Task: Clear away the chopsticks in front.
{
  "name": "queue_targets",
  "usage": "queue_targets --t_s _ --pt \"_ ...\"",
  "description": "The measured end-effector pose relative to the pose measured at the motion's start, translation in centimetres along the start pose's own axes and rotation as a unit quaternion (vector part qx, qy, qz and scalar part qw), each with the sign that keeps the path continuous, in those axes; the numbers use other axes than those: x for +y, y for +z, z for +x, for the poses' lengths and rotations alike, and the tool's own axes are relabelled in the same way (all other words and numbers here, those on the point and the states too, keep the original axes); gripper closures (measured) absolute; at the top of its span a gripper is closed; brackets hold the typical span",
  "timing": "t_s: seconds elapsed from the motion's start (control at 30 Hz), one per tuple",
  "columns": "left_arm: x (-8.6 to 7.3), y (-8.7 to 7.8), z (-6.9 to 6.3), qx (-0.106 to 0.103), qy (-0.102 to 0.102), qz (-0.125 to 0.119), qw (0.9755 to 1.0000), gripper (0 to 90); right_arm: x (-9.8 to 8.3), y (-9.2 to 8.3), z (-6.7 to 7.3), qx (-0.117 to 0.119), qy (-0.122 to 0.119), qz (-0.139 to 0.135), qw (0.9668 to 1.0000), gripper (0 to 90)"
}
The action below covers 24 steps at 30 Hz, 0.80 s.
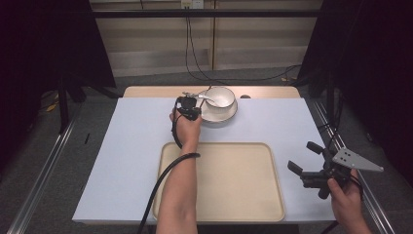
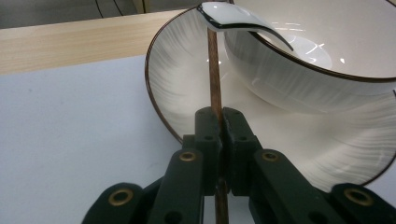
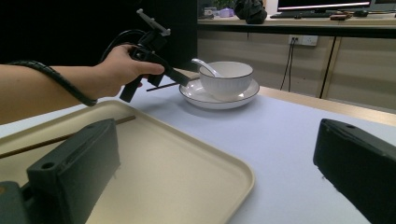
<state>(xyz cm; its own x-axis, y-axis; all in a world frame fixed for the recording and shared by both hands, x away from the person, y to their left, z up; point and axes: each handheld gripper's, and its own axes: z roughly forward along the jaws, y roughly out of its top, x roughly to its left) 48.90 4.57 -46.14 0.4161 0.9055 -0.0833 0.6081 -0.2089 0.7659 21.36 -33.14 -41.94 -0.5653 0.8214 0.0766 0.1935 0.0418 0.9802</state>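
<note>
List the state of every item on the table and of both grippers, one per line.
left gripper: shut on the chopstick, at the plate's rim.
chopstick: clamped, its far end resting on the plate.
bowl: upright on the plate, with no food in it.
spoon: resting in the bowl, handle over the rim.
plate: flat on the table, under the bowl.
tray: flat on the table.
right gripper: open, holding nothing.

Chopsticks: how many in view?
2. One chopstick is clamped in the left gripper, reaching over the plate. The other lies on the tray. The forearm may hide more.
</note>
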Motion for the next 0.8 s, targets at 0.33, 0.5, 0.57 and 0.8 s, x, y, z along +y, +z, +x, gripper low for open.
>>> queue_targets --t_s 0.33,0.5,0.57,0.8 --pt "-1.7 -4.1 1.2 -0.019 -0.043 -0.03 0.9984 85.8 -0.1 0.3 0.1 0.0 -0.01 0.008 0.9999 0.0" --pt "-2.9 -6.3 1.8 -0.027 -0.059 -0.039 0.9971 85.7 -0.1 0.4 0.2 0.002 -0.014 0.01 0.9999 0.0" --pt "-3.4 -7.2 2.1 -0.027 -0.06 -0.039 0.9971 85.8 -0.1 0.4 0.2 -0.001 -0.013 0.01 0.9999 0.0" --pt "-4.9 -10.1 2.4 -0.04 -0.067 -0.053 0.9955 85.8 -0.1 0.5 0.2 -0.002 -0.015 0.011 0.9998 0.0"
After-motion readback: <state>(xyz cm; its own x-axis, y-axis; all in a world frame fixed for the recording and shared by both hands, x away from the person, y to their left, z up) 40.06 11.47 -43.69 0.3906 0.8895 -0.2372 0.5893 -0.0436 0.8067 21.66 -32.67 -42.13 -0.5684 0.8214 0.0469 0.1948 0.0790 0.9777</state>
